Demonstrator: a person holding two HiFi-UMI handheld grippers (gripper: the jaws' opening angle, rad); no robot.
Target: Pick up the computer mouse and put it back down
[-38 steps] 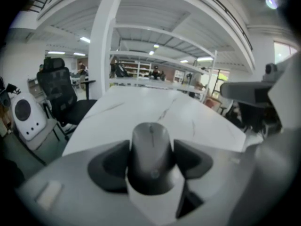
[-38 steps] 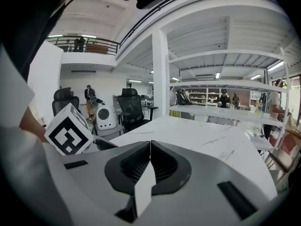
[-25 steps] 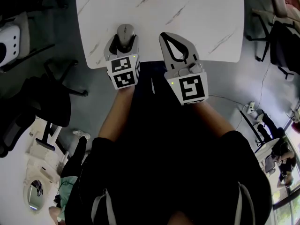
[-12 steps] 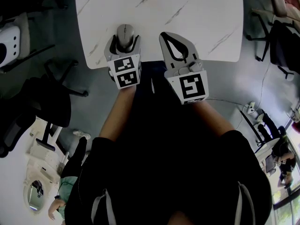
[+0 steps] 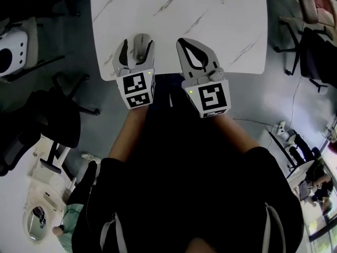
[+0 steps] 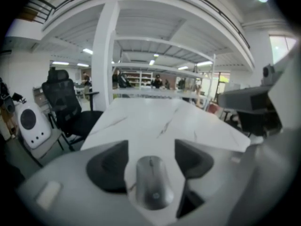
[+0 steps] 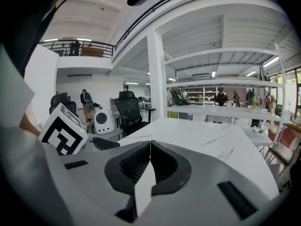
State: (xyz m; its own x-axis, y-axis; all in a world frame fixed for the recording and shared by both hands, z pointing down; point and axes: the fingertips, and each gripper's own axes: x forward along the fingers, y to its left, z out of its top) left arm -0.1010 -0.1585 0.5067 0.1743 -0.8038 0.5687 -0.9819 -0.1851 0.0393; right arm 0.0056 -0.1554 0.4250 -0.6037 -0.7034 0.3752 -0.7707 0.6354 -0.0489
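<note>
Lying flat near the front edge of the 1 white, grey-veined tabletop (image 5: 210, 9), 1 grey computer mouse (image 5: 141, 45) sits between the spread jaws of the left gripper (image 5: 138, 44), 1 of 2 hand-held grippers in view. Neither jaw touches the mouse, and a gap shows on both sides. Just beside it, the right gripper (image 5: 182, 41) is poised at the same tabletop edge, its jaws pressed together with nothing between them.
</note>
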